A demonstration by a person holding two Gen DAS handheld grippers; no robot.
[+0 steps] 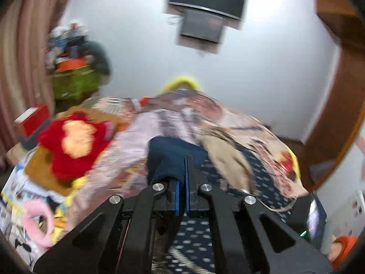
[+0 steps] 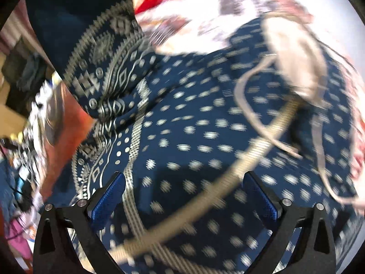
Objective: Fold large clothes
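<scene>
A large navy garment [image 2: 205, 123] with white dots and a patterned border lies spread over the bed. One part of it is lifted at the upper left [image 2: 105, 68] of the right wrist view. My left gripper [image 1: 185, 159] is shut on a fold of the navy garment [image 1: 168, 155] and holds it up. My right gripper [image 2: 183, 182] is open and empty just above the dotted cloth. A beige garment [image 2: 294, 54] with long ties lies on the navy one at the right; it also shows in the left wrist view [image 1: 228, 155].
A floral bedspread [image 1: 173, 111] covers the bed. A red plush toy [image 1: 75, 141] and a pink ring [image 1: 37, 223] lie at the left. A red box [image 1: 34, 118] and cluttered shelves [image 1: 73, 68] stand by the curtain. A wooden door frame [image 1: 337, 105] is at the right.
</scene>
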